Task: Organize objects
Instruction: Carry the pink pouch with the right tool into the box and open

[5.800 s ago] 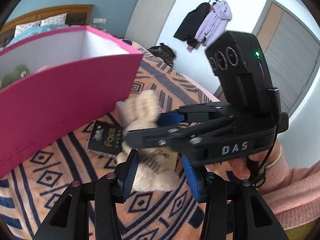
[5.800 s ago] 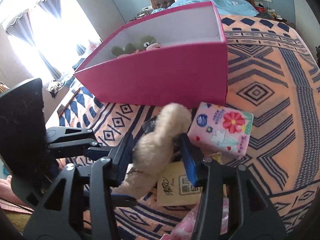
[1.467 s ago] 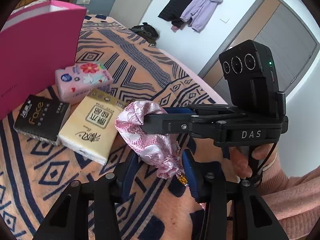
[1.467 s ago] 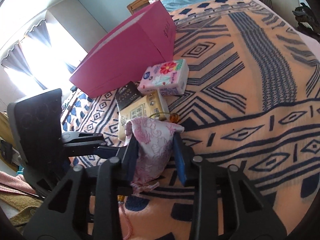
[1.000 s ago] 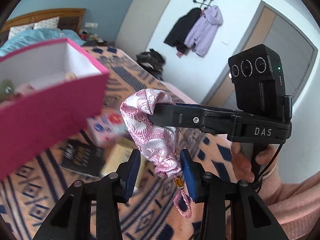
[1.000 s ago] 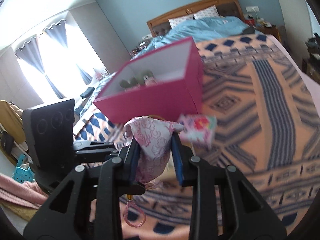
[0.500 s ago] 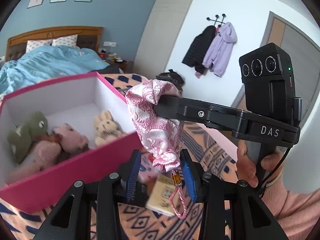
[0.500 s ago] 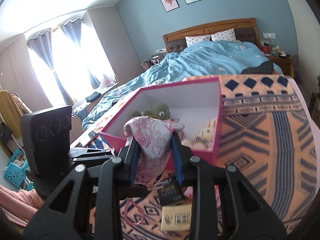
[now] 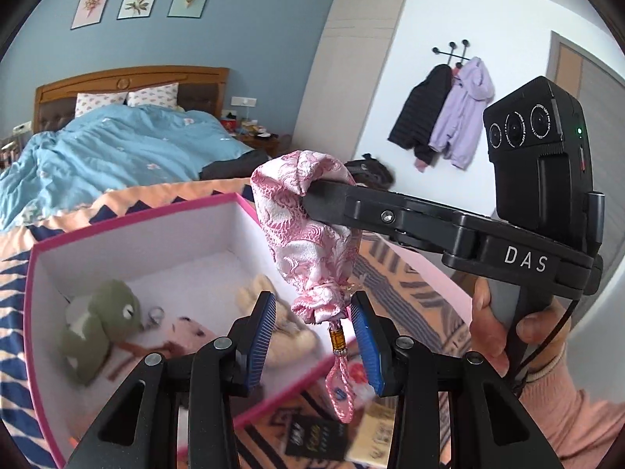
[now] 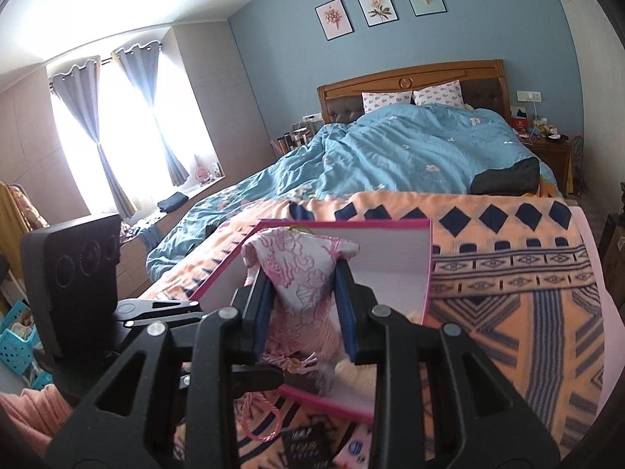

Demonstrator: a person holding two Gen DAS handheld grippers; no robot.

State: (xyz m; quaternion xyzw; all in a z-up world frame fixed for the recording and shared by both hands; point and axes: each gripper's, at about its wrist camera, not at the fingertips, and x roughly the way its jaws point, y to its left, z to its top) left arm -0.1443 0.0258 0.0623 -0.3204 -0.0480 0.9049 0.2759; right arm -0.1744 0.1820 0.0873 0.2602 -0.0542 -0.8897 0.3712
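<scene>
Pink brocade pouch (image 9: 308, 242) hangs over open pink box (image 9: 129, 230).

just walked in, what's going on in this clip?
A person is tidying things into a pink box on a patterned blanket. Both handheld grippers are clamped on a pink brocade pouch: the right gripper grips its upper part, the left gripper its gathered neck, with the drawstring cord dangling. The pouch hangs above the box's near edge. Inside the box lie a green plush and other soft toys. Tissue packs remain on the blanket outside.

"DAS" stands in white letters on the right tongs' (image 9: 308, 199) black body.
</scene>
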